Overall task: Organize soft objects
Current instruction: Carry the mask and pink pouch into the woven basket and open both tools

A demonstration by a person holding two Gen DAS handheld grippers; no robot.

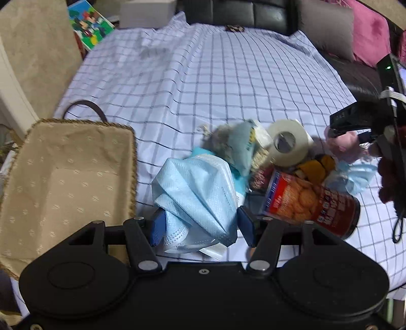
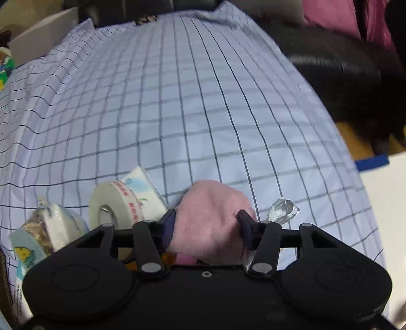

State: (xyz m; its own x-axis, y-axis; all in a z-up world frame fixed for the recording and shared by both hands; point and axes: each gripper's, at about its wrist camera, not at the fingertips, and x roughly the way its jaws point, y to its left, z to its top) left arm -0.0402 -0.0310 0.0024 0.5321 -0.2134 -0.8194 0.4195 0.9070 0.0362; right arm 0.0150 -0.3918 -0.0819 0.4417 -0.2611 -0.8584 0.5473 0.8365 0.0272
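The tabletop (image 1: 203, 76) is covered by a pale blue cloth with a dark grid pattern, creased toward its far edge. Behind it stand a black padded seat (image 1: 241, 12), a grey cushion (image 1: 327, 28) and pink cushions (image 1: 370, 33); a colourful picture box (image 1: 88, 22) sits at the far left corner.

Left gripper (image 1: 200, 226): jaws partly closed on a crumpled bundle of blue face masks (image 1: 195, 190), both blue pads pressing its sides. To the left of the jaws lies a woven basket (image 1: 68, 177) with a beige spotted lining. Ahead and to the right of the jaws is the clutter pile — a tape roll (image 1: 288, 142), a biscuit can (image 1: 312, 200) on its side, a blurred grey-blue soft item (image 1: 236, 144).

Right gripper (image 2: 206, 226): jaws partly closed on a pink soft object (image 2: 210, 218), which fills the gap between the pads. A clear ribbon bow (image 2: 281, 210) shows just right of the jaws; the tape roll (image 2: 116, 205) lies just left.
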